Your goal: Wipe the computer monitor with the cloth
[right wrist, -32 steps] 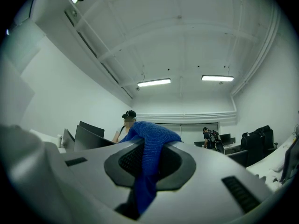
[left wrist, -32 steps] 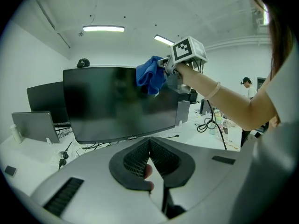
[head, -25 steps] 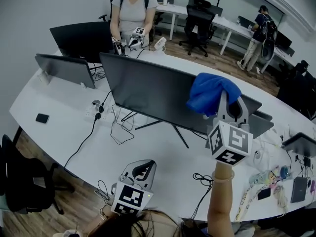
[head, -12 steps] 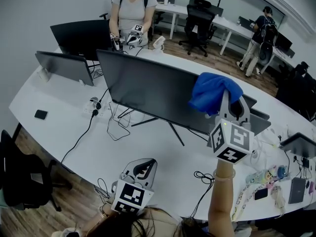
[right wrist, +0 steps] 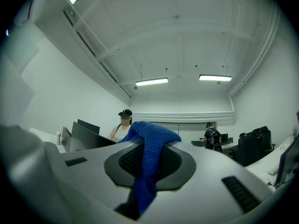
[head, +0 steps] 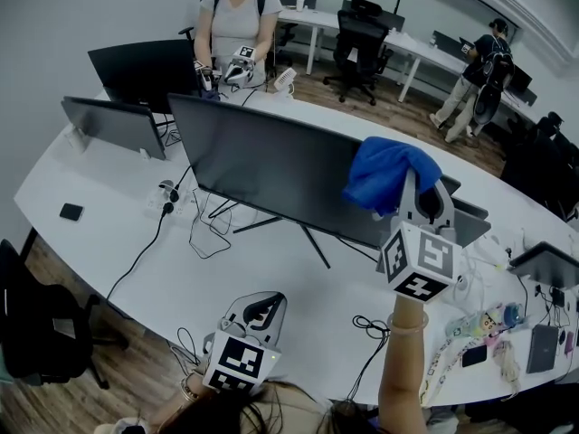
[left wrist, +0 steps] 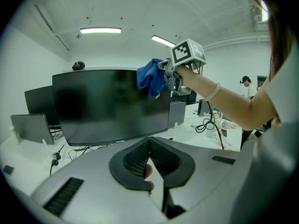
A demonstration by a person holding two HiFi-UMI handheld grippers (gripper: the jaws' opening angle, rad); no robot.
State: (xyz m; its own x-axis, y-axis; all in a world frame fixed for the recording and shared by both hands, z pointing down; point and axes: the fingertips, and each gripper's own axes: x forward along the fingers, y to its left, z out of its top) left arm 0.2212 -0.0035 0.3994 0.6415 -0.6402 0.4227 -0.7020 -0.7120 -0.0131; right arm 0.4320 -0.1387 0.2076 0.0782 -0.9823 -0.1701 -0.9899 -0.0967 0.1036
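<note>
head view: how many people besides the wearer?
2. Near person stands across the desk; far person stands at upper right. More may be hidden at the right edge.

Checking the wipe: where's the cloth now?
In the head view, the blue cloth is clamped in the right gripper, by the monitor's top right corner.

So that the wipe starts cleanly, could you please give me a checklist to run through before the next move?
1. Cloth clamped in right gripper: ok, jaws shut on it.
2. Cloth touching monitor: cannot tell; it hangs at the upper right corner.
3. Screen face unobstructed: ok.
4. Left gripper out of the way: ok, low, shut, empty.
5. Monitor steadied by left gripper: not ok, nothing holds it.
</note>
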